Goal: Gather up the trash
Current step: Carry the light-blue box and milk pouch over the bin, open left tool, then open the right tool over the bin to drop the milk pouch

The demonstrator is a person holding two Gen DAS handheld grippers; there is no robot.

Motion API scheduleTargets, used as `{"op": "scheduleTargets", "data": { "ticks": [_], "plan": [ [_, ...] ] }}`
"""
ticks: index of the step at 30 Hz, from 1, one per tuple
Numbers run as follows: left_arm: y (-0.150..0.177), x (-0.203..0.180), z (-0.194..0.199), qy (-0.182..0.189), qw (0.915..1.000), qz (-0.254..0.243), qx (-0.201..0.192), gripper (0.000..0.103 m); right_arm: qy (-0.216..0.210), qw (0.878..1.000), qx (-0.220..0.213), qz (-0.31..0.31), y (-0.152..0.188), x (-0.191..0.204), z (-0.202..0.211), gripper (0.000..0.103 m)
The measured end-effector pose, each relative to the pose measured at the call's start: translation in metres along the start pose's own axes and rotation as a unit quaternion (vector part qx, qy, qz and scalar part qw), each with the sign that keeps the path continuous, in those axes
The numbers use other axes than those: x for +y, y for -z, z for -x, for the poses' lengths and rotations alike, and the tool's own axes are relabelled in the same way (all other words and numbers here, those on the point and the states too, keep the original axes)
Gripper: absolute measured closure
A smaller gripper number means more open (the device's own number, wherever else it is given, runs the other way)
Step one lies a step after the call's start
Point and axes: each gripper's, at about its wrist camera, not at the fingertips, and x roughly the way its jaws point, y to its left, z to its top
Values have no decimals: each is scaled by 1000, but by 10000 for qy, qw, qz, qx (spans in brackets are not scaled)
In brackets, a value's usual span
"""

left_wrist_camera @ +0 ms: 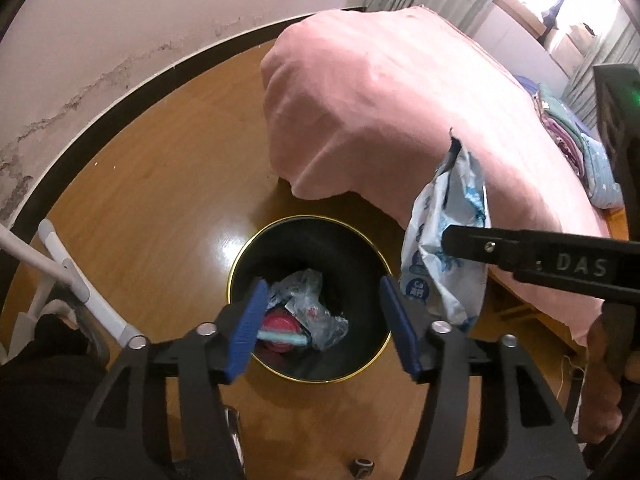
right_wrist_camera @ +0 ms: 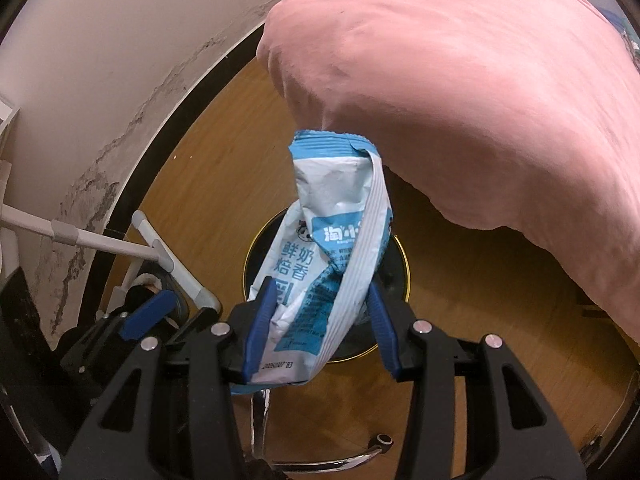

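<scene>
Wrapper (right_wrist_camera: 320, 276) hangs pinched in right gripper (right_wrist_camera: 318, 330) above bin (left_wrist_camera: 240, 264); left gripper (left_wrist_camera: 322, 330) fingers gape, holding nothing.

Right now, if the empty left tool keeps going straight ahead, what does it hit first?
Probably the trash inside the black bin: the open left tool points into its mouth, nothing visibly between, though depth is unclear.
</scene>
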Motion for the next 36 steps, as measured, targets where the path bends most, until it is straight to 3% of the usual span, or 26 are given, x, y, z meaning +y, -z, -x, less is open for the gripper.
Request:
{"op": "scheduleTargets", "data": {
  "ticks": [10, 14, 20, 26, 29, 32, 36],
  "plan": [
    [3, 13, 29, 25, 9990, 244, -369, 28, 32, 9999, -6, 111, 0, 10, -3, 54],
    [4, 19, 41, 25, 9979, 380, -529, 23, 112, 9998, -90, 144, -1, 14, 0, 33],
    [4, 15, 68, 1, 9963, 254, -827, 22, 232, 9984, -418, 314, -2, 25, 18, 27],
    [5, -13, 138, -517, 9861, -715, -1411, 12, 477, 9904, -1115, 666, -4, 47, 65, 27],
    [3, -14, 180, -609, 9826, -649, -1629, 11, 589, 9804, -1665, 876, -1, 63, 106, 27],
    [7, -9, 231, -679, 9782, -559, -1883, 11, 272, 9709, -2137, 1047, 7, 88, 148, 24],
    [19, 10, 301, -997, 9698, -449, -2181, 10, -547, 9554, -2499, 1476, 27, 139, 197, 21]
  ]
}}
